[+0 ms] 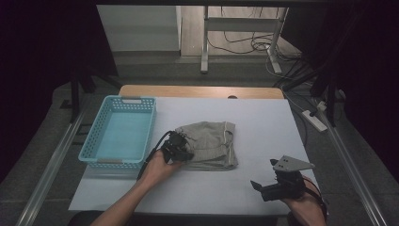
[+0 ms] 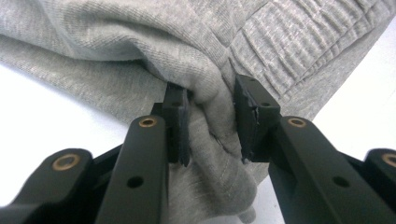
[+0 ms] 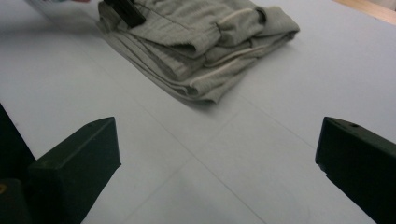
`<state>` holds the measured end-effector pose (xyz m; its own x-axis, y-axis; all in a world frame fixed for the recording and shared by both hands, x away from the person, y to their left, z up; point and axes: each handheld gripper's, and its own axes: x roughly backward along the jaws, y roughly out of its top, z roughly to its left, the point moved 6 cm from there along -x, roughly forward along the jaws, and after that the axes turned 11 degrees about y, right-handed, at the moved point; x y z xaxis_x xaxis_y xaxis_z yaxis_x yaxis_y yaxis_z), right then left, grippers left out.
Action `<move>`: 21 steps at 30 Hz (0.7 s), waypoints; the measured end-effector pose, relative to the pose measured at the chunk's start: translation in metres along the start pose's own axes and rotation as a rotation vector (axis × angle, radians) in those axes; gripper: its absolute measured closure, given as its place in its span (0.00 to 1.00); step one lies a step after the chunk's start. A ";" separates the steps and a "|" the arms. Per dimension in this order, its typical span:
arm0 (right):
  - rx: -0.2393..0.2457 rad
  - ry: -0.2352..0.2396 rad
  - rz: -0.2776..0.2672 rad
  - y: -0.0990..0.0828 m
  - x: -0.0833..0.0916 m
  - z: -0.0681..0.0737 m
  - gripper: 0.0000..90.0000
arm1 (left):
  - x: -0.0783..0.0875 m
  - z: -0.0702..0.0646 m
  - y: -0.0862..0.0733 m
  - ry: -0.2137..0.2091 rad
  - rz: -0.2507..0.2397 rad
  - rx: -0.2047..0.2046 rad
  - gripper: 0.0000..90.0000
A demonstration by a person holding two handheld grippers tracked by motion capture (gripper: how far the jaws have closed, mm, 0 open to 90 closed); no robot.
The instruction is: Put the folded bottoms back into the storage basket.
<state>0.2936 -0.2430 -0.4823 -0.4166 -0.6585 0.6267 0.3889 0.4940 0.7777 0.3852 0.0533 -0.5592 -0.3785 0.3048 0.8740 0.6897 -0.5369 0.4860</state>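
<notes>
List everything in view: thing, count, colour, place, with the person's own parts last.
folded garment: one, grey, middle of the table, its near-left edge bunched between the left gripper's jaws.
basket: one, light blue, left side of the table, beside the garment.
table: one, white top with a wooden far edge.
power strip: one, white, on the floor at the right.
left gripper: one, black, shut on the garment's fold.
right gripper: one, black, jaws wide open over bare table, near right.
forearms: two, entering from the bottom of the high view.
</notes>
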 end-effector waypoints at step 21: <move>-0.035 0.102 -0.043 0.044 -0.042 -0.018 0.00 | -0.001 0.001 -0.002 -0.020 -0.011 0.016 0.79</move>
<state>0.3425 -0.2042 -0.4752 -0.3483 -0.7344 0.5826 0.4014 0.4448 0.8006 0.3848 0.0549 -0.5608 -0.3739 0.3266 0.8681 0.6953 -0.5207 0.4954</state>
